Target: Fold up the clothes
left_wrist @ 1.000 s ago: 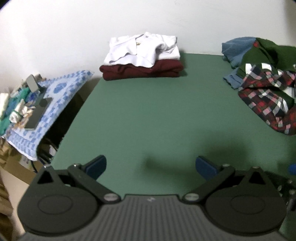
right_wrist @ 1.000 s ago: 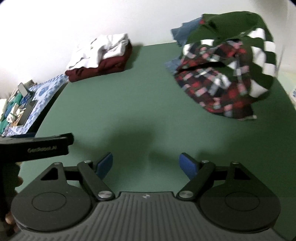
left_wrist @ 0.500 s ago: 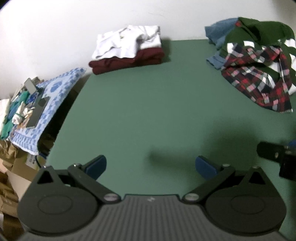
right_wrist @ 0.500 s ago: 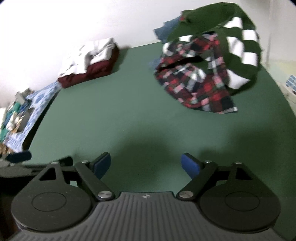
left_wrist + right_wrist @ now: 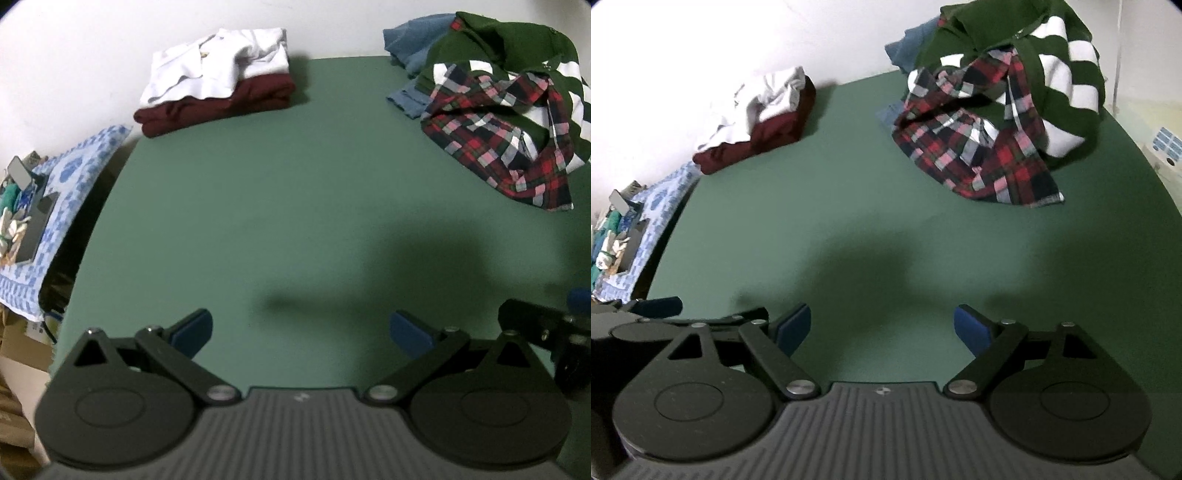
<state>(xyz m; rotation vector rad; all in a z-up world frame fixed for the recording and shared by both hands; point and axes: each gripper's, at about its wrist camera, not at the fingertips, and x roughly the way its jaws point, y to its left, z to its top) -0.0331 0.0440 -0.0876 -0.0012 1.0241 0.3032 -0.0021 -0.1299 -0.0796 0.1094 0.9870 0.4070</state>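
Both grippers pulled back since a second ago; plaid heap now farther ahead. Green desk (image 5: 258, 206) spans under both jaws, white wall behind. Unfolded pile (image 5: 993, 110) (plaid shirt, green-white striped top, blue garment) far ahead-right. Folded stack (image 5: 218, 96), white on maroon, far ahead-left. Left gripper (image 5: 301, 330) and right gripper (image 5: 882, 325): jaws wide, empty. No readable writing.

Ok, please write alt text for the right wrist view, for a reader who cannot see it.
The open right gripper hovers empty over a green table. At the far right lies an unfolded heap: a red plaid shirt against a green and white striped garment. At the far left sits a folded stack, white on maroon.
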